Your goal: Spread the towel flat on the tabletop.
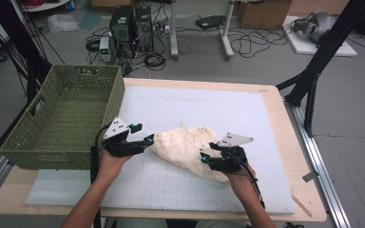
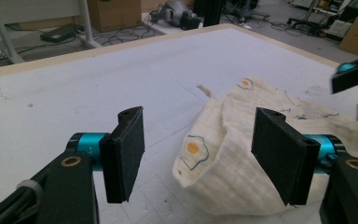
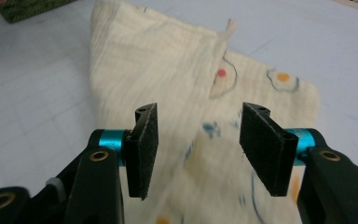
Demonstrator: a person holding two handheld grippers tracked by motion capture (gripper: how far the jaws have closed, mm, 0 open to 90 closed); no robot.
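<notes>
Green basket (image 1: 62,118) sits at the counter's left edge. Left gripper (image 1: 148,140) has its jaws wide apart, holding nothing, around the near corner of the cream cloth (image 1: 187,145) mid-counter. Right gripper (image 1: 205,159) gapes over the other end. Risk: jaws pinch one layer and the fold slides open. The left gripper view shows fried-egg prints (image 2: 193,148).

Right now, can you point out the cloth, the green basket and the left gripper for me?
cloth (image 1: 190,147), high view, middle of the folded cream fabric.
green basket (image 1: 116,92), high view, its right woven wall.
left gripper (image 1: 147,140), high view, at the jaw tips by the cloth's left edge.
</notes>
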